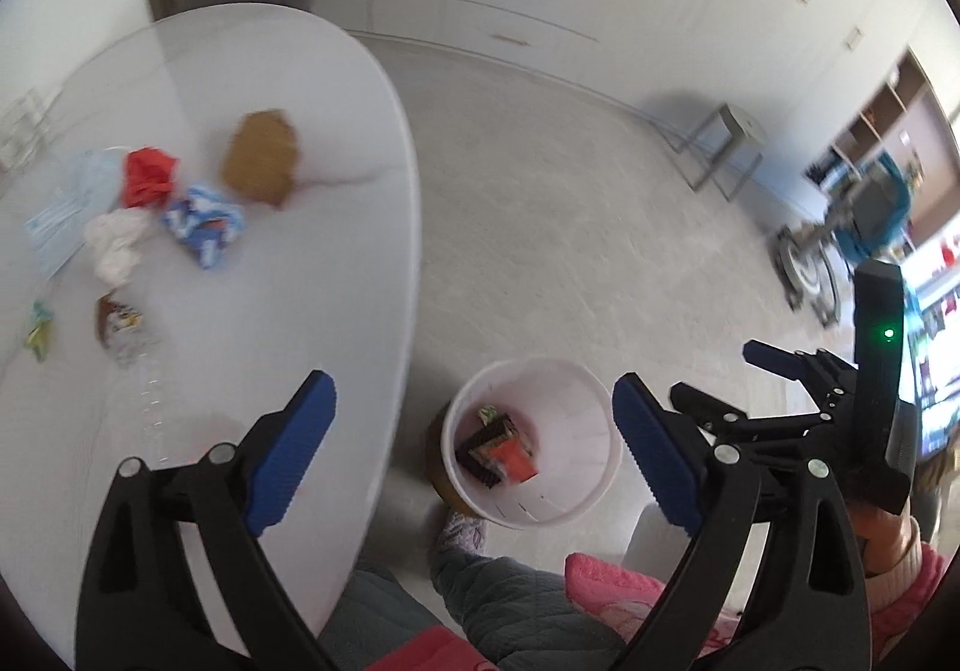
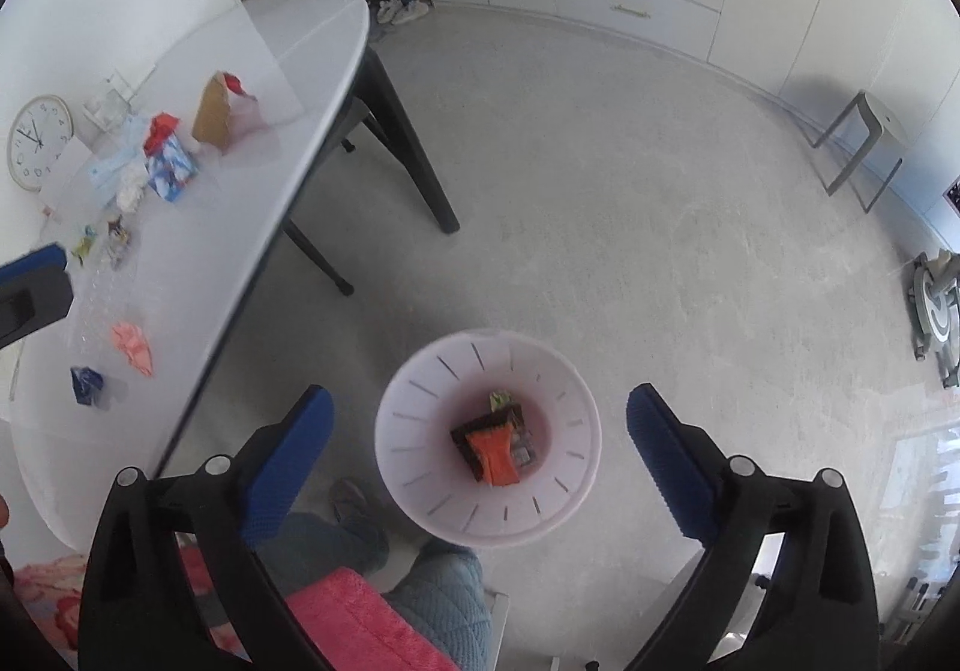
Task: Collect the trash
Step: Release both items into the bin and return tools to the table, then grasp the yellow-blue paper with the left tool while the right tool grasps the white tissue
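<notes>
A white trash bin (image 2: 420, 497) stands on the floor beside the table and holds an orange wrapper (image 2: 497, 455) and dark wrappers; it also shows in the left wrist view (image 1: 576, 491). My right gripper (image 2: 477, 461) is open and empty right above the bin. My left gripper (image 1: 474, 449) is open and empty over the table edge. On the white table (image 1: 270, 311) lie a brown paper bag (image 1: 261, 164), red wrapper (image 1: 147, 176), blue-white packet (image 1: 204, 224), white tissue (image 1: 117, 245) and face mask (image 1: 60, 221).
More scraps lie on the table: a pink wrapper (image 2: 133, 346), a dark blue wrapper (image 2: 87, 384), small candy wrappers (image 1: 120, 326). A clock (image 2: 37, 140) leans at the table's back. The person's legs (image 2: 420, 593) are below. A stool (image 2: 864, 143) stands far right.
</notes>
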`<act>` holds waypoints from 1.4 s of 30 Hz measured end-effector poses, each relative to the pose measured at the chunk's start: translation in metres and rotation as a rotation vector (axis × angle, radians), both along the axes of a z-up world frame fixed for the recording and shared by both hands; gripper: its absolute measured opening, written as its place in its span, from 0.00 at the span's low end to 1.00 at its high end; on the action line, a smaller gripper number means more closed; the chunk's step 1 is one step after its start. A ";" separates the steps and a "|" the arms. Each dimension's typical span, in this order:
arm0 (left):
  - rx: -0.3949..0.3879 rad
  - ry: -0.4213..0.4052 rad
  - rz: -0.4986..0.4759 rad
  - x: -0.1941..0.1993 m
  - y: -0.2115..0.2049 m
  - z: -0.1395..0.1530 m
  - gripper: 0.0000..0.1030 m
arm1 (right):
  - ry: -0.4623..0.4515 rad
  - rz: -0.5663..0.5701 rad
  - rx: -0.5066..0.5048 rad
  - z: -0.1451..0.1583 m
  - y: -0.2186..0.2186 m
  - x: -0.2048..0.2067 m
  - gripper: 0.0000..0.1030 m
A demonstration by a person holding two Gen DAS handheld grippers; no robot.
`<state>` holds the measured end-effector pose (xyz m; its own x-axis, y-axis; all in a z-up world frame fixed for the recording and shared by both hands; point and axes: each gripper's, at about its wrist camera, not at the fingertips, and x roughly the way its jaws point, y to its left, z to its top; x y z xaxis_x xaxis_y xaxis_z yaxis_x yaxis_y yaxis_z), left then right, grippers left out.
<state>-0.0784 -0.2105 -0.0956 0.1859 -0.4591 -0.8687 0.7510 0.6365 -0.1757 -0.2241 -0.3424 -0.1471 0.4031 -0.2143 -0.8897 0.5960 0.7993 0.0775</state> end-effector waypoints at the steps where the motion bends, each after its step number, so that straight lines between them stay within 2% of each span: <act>1: -0.008 -0.016 0.035 0.006 0.009 0.007 0.92 | -0.020 0.007 -0.014 0.008 0.002 0.007 0.98; 3: -0.024 -0.046 0.091 0.015 0.025 0.018 0.92 | -0.043 0.027 -0.039 0.020 0.007 0.020 0.98; 6: -0.012 -0.110 0.226 0.040 0.063 0.033 0.92 | -0.073 0.087 -0.067 0.038 0.017 0.048 0.98; 10: -0.007 -0.142 0.360 0.071 0.110 0.040 0.92 | -0.104 0.184 -0.101 0.056 0.037 0.090 0.98; 13: 0.003 -0.149 0.452 0.099 0.150 0.037 0.92 | -0.120 0.241 -0.111 0.064 0.057 0.123 0.98; 18: 0.023 -0.154 0.535 0.149 0.204 0.023 0.92 | -0.135 0.325 -0.112 0.072 0.096 0.175 0.98; 26: 0.051 -0.136 0.542 0.223 0.246 -0.012 0.92 | -0.128 0.380 -0.095 0.070 0.148 0.246 0.98; 32: 0.093 -0.147 0.493 0.265 0.248 -0.049 0.92 | -0.081 0.428 -0.079 0.050 0.179 0.294 0.98; 36: 0.123 -0.126 0.452 0.287 0.241 -0.077 0.86 | -0.048 0.452 -0.070 0.036 0.192 0.316 0.98; 37: 0.131 -0.117 0.451 0.293 0.240 -0.086 0.79 | -0.042 0.455 -0.066 0.033 0.195 0.322 0.98; 42: 0.142 -0.068 0.462 0.314 0.240 -0.112 0.66 | -0.026 0.456 -0.050 0.022 0.199 0.345 0.98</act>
